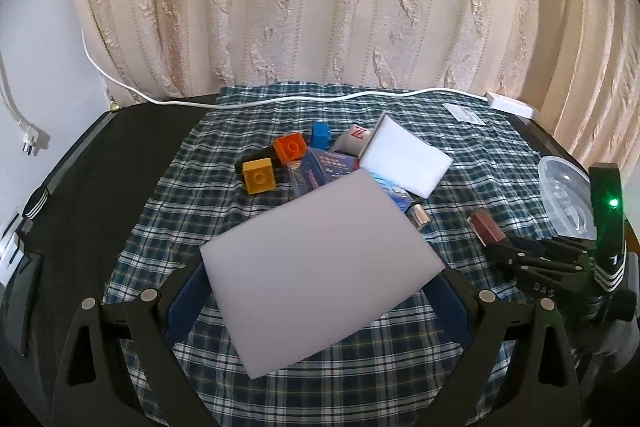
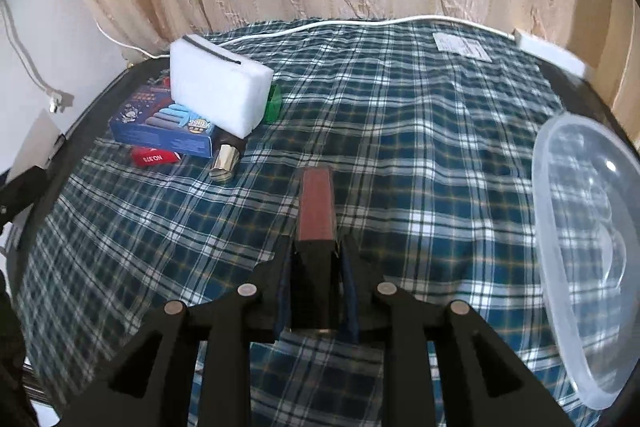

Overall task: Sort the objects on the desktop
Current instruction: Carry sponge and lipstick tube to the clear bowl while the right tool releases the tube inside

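Observation:
A large white foam slab (image 1: 320, 263) is tilted above the plaid cloth (image 1: 360, 367), and my left gripper (image 1: 320, 283) is shut on its two sides. Beyond it lies a pile: a yellow brick (image 1: 260, 177), an orange brick (image 1: 291, 148), a blue brick (image 1: 320, 135), a blue box (image 1: 316, 171) and a second white sponge (image 1: 404, 159). My right gripper (image 2: 316, 251) is shut on the black end of a brown-red tube (image 2: 318, 203), which points forward low over the cloth (image 2: 400, 147). The left wrist view shows that gripper (image 1: 496, 247) at the right with the tube (image 1: 486, 227).
A clear plastic container (image 2: 580, 247) stands at the right edge. Beside the blue box (image 2: 168, 127) lie a red object (image 2: 154, 158), a silver-capped cylinder (image 2: 226, 159) and a green brick (image 2: 273, 105). A white power strip (image 2: 548, 51) and its cable run along the back by the curtain.

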